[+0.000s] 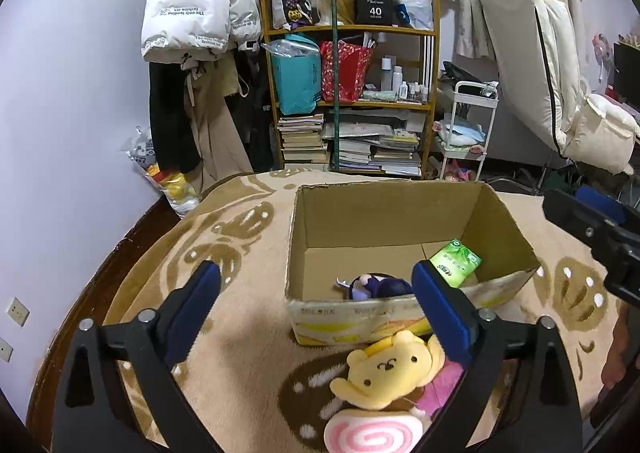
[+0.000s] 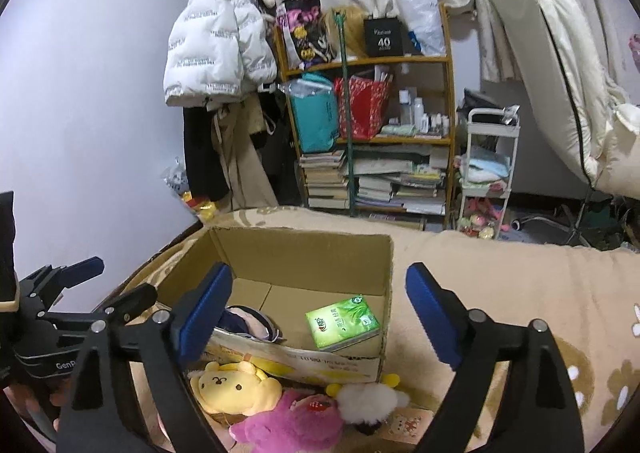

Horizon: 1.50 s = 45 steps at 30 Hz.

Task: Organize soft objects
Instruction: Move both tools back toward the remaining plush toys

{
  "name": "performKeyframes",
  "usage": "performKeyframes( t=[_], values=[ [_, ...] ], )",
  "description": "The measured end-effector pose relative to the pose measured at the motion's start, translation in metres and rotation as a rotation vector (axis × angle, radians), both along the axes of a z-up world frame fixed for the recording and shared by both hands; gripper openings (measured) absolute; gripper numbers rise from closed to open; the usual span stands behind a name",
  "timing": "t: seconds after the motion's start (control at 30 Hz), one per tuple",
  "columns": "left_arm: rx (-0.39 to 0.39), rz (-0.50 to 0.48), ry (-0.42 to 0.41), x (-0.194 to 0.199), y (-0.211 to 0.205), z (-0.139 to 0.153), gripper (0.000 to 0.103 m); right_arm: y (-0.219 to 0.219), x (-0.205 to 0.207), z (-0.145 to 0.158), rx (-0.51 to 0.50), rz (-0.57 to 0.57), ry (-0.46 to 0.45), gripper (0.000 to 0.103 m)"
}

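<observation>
Yellow bear plush (image 1: 384,371) before box (image 1: 348,319), black "40" bag (image 1: 374,5) behind; both grippers spread, empty.

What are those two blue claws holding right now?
Nothing. The left gripper and right gripper both hang open over the box, nothing between their jaws.

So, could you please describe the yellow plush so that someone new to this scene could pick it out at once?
Find the open cardboard box on the beige patterned blanket. A heap of soft toys lies just outside its near printed wall. The yellow bear plush is at the heap's left end, face up with dot eyes, beside a pink plush and a white fluffy one; it is the only yellow toy with a face.
</observation>
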<state>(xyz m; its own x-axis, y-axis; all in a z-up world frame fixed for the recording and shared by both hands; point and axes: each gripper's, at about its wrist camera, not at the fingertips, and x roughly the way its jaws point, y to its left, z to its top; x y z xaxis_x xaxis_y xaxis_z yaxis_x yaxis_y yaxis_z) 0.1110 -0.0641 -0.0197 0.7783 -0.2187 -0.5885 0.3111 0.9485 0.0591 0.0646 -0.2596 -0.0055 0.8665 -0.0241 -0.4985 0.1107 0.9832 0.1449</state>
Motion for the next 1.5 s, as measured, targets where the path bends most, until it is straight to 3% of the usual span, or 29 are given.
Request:
performKeyframes(
  t=[0.07,0.5,0.83,1.5],
  values=[
    [-0.002,0.004,-0.007,-0.007,0.003,0.003,0.098,0.001,-0.007,0.005,-0.007,-0.008,-0.011,0.103],
    [0.001,-0.003,0.016,-0.053,0.015,0.01,0.101,-0.004,-0.058,0.016,0.004,-0.054,-0.022,0.103],
    [0.048,-0.003,0.1,-0.069,0.017,-0.004,0.101,-0.009,-0.084,0.01,0.029,-0.08,0.009,0.103],
    [0.071,-0.055,0.306,-0.038,0.002,-0.049,0.101,-0.019,-0.052,-0.028,0.088,-0.089,0.137,0.103]
  ],
)
